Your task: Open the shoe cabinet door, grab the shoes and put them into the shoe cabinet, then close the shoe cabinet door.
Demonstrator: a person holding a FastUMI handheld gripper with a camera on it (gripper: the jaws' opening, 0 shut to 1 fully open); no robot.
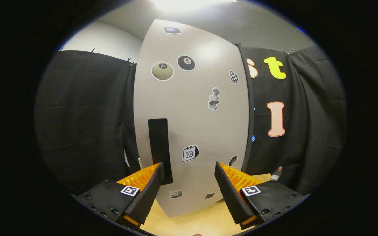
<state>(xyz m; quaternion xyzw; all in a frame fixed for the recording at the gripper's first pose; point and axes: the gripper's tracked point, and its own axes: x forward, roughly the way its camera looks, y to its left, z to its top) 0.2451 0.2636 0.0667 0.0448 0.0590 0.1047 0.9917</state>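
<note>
Between the spread fingers of the gripper (189, 170), which stood wide apart and held nothing, a strip of pale wooden table top (189, 223) ran forward to the foot of the shoe cabinet door (192, 114). Just ahead of the fingers that door stood upright and looked shut, a tall pale panel dotted with stickers (186, 63), and its dark vertical handle (158, 147) sat low on the panel, directly in front of the left finger with its lower end hidden behind that fingertip. No shoes could be seen, so the scene fitted two stages alike: a door waiting to be pulled open, or one pushed closed with the shoes already inside. If the handle was the target, a good grip would have meant sliding the gripper sideways until the bar lay midway between the fingers, keeping them square to it, and closing fully before any pull, then swinging along the door's arc instead of tugging straight back. Beyond the door's right edge a small object (277, 173) stood on the table near the black cloth wall (84, 124); what it was could not be told.
</note>
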